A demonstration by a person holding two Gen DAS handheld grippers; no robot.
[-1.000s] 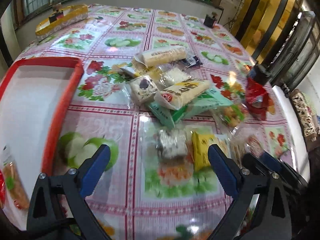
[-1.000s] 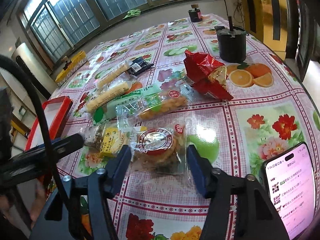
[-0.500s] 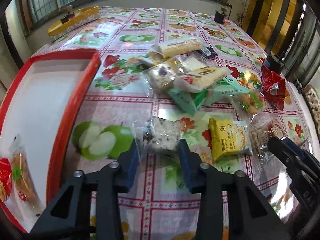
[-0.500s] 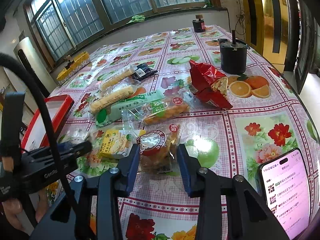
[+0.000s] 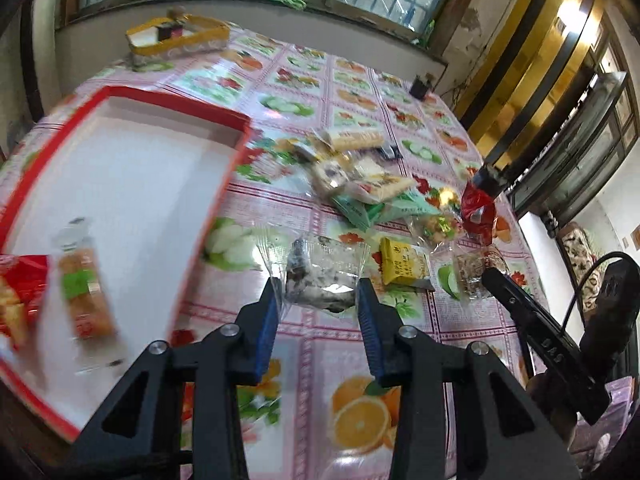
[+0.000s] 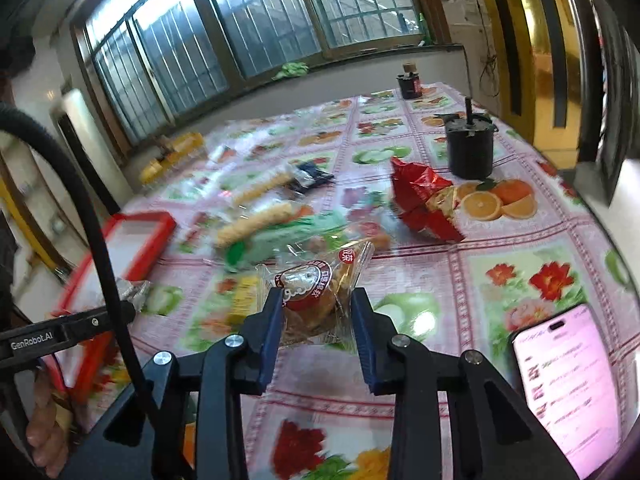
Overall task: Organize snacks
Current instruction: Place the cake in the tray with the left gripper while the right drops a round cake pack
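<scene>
My left gripper [image 5: 317, 292] is shut on a clear-wrapped snack with white and dark bits [image 5: 320, 276], held just above the tablecloth to the right of the red tray [image 5: 224, 188]. The tray's white floor holds an orange snack with a green label [image 5: 82, 292] and a red packet [image 5: 18, 292]. My right gripper [image 6: 317, 300] has its jaws closing on a round pastry pack with a red label [image 6: 310, 288]; the pads press its wrapper and it is raised off the table. A yellow packet [image 5: 404, 266] lies beside the left gripper.
A heap of wrapped snacks [image 5: 372, 196] lies mid-table, with a red chip bag [image 6: 424, 204] and a black pot [image 6: 470, 152] beyond. A lit phone [image 6: 576, 384] lies at the front right edge. A yellow box [image 5: 176, 36] stands far back.
The left gripper closed on the speckled snack and carried it up and toward the tray. The right gripper closed on the pastry pack and raised it slightly.
</scene>
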